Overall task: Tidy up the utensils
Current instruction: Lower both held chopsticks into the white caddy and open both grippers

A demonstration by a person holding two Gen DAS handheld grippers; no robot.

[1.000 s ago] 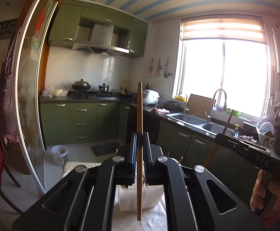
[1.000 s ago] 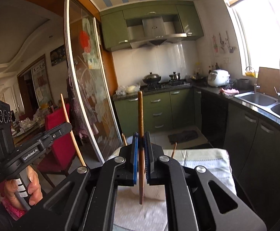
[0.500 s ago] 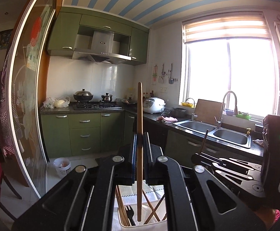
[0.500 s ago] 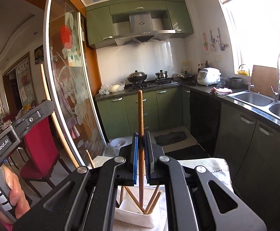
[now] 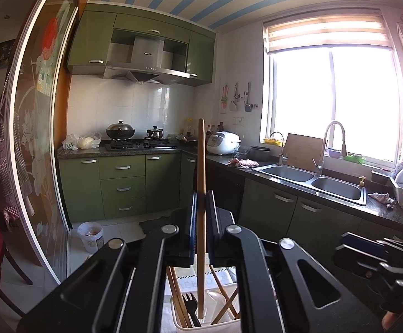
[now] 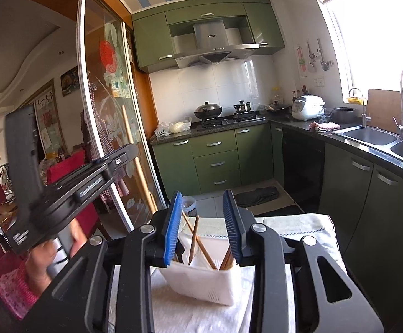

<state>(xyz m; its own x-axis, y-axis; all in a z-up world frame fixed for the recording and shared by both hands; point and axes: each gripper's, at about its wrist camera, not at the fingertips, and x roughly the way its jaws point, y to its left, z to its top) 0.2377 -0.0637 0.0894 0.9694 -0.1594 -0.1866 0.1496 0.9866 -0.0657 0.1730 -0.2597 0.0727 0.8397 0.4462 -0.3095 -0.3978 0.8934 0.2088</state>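
My left gripper (image 5: 201,208) is shut on a wooden chopstick (image 5: 200,222), held upright with its lower tip inside the white utensil holder (image 5: 209,326). The holder also contains other chopsticks (image 5: 176,291) and a black fork (image 5: 190,305). My right gripper (image 6: 203,227) is open and empty just above the white holder (image 6: 204,280), where several chopsticks (image 6: 198,242) lean. The left gripper with its chopstick (image 6: 137,161) shows at the left of the right wrist view. The right gripper (image 5: 379,260) shows at the lower right of the left wrist view.
The holder stands on a white cloth (image 6: 190,316) over a table. Green cabinets (image 6: 218,161), a stove with pots (image 6: 212,111), a double sink (image 5: 312,180) and a glass sliding door (image 6: 104,111) surround the space. A bin (image 5: 90,236) stands on the floor.
My right gripper opened and its chopstick now rests in the holder. My left gripper lowered its chopstick tip into the holder.
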